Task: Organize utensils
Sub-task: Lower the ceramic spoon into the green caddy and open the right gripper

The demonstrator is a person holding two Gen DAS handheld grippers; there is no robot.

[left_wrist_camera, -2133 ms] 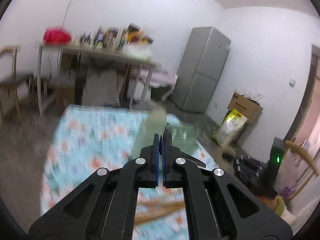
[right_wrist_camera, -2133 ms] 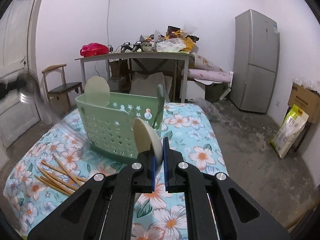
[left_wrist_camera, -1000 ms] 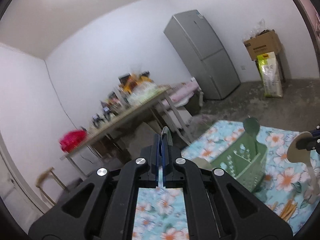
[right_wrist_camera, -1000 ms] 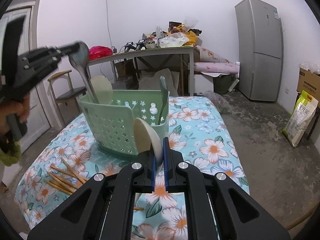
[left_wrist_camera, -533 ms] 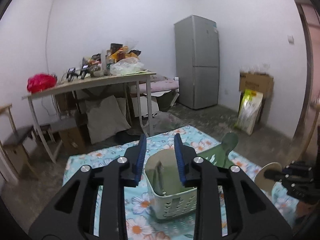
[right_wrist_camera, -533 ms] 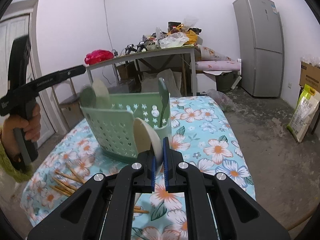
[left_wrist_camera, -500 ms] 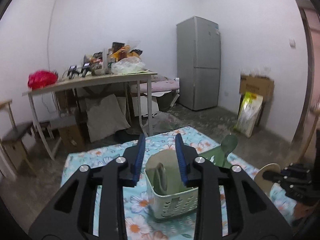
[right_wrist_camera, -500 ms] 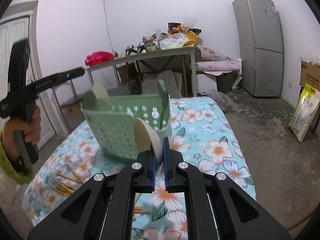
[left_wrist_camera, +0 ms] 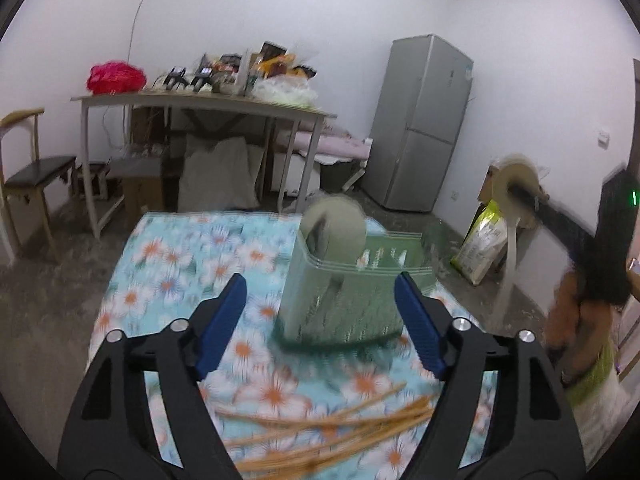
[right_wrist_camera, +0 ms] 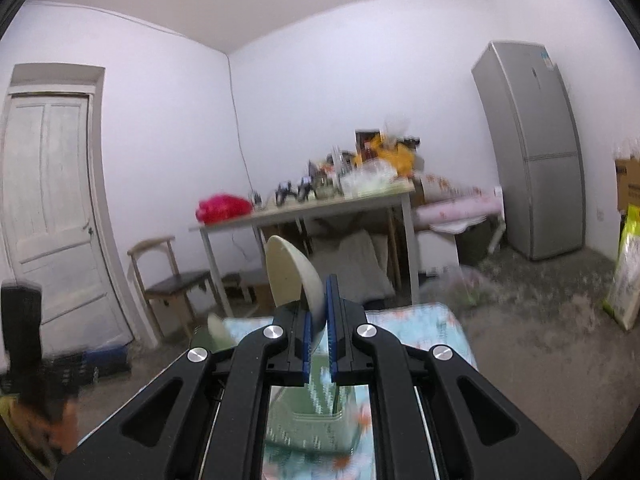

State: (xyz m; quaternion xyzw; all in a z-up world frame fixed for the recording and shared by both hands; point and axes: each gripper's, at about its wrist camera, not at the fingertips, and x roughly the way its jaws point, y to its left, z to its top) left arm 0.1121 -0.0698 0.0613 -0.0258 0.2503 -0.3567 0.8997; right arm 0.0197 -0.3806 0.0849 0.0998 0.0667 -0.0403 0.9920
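here the left gripper (left_wrist_camera: 320, 300), black with blue pads, hangs over the floral turquoise tablecloth (left_wrist_camera: 176, 256) with its jaws opening and wide apart; nothing sits between them. past the gap stands the pale green perforated plastic basket (left_wrist_camera: 344, 300), upright on the cloth. a round cream ladle head (left_wrist_camera: 340, 228) and a darker metal spoon (left_wrist_camera: 316, 232) stick up from its near-left corner, both blurred. closer to the camera, a loose bundle of wooden chopsticks (left_wrist_camera: 332, 424) lies flat on the cloth, below the left gripper's fingers and well short of the basket.

the right gripper (right_wrist_camera: 318, 320) has its blue pads pressed together on the thin neck of a cream plastic ladle (right_wrist_camera: 290, 276), whose bowl rises above and left of the fingertips. in the left wrist view that same ladle shows at the right, held up in the air beside the basket and clear of the cloth, its handle hanging down. under the right gripper the basket's rim is just visible between the arms, with the other cream ladle head poking up at the left.

behind stand a cluttered grey table (left_wrist_camera: 200, 100), a grey refrigerator (left_wrist_camera: 420, 124), a wooden chair (left_wrist_camera: 28, 172) and a white door (right_wrist_camera: 52, 208).
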